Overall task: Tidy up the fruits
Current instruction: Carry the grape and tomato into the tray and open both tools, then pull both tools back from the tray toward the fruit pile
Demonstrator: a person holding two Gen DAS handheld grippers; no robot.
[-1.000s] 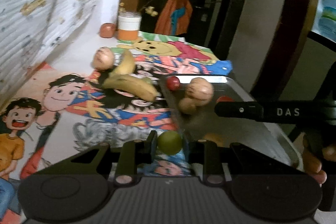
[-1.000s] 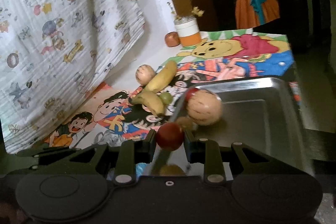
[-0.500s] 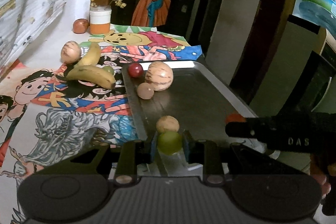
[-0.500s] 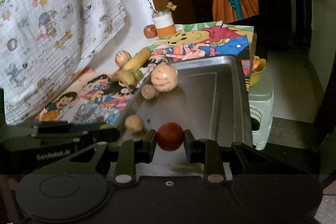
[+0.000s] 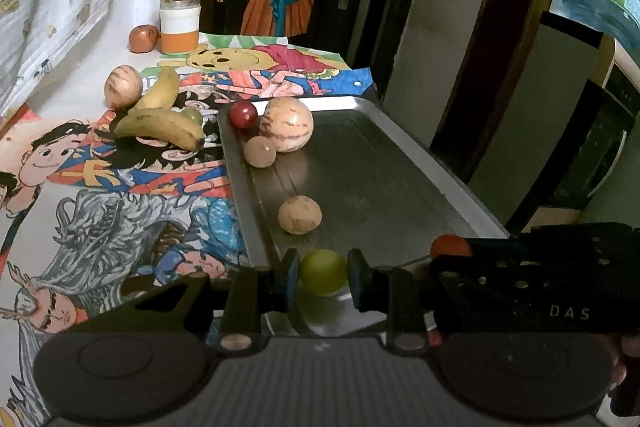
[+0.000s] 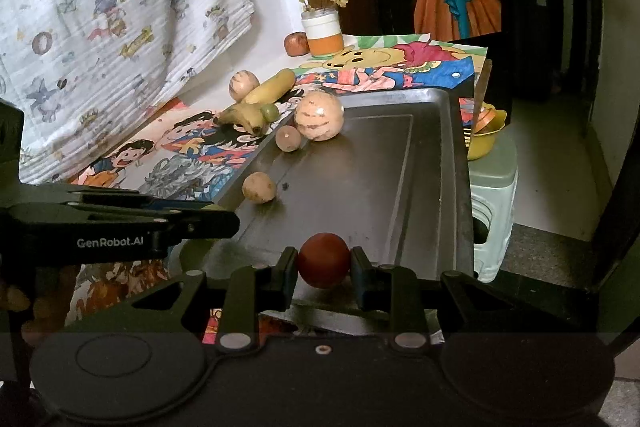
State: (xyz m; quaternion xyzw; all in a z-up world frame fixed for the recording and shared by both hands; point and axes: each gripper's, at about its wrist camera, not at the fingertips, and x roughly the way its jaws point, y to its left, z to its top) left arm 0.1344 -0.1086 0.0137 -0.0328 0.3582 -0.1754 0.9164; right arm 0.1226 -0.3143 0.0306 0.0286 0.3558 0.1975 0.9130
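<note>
My left gripper is shut on a small green fruit over the near end of the metal tray. My right gripper is shut on a round red fruit, also above the tray's near end. In the tray lie a big striped pale melon, a dark red fruit, a brown round fruit and a tan fruit. On the cartoon cloth to the left lie two bananas, a green fruit and a second striped melon.
A white and orange jar with twigs and a reddish fruit stand at the far end of the table. A patterned cloth hangs on the left. Beyond the tray's right edge stands a pale stool with a yellow bowl.
Both grippers drew back along the tray toward its near end, each keeping its fruit. The tan fruit, close to the left gripper before, now lies farther ahead.
</note>
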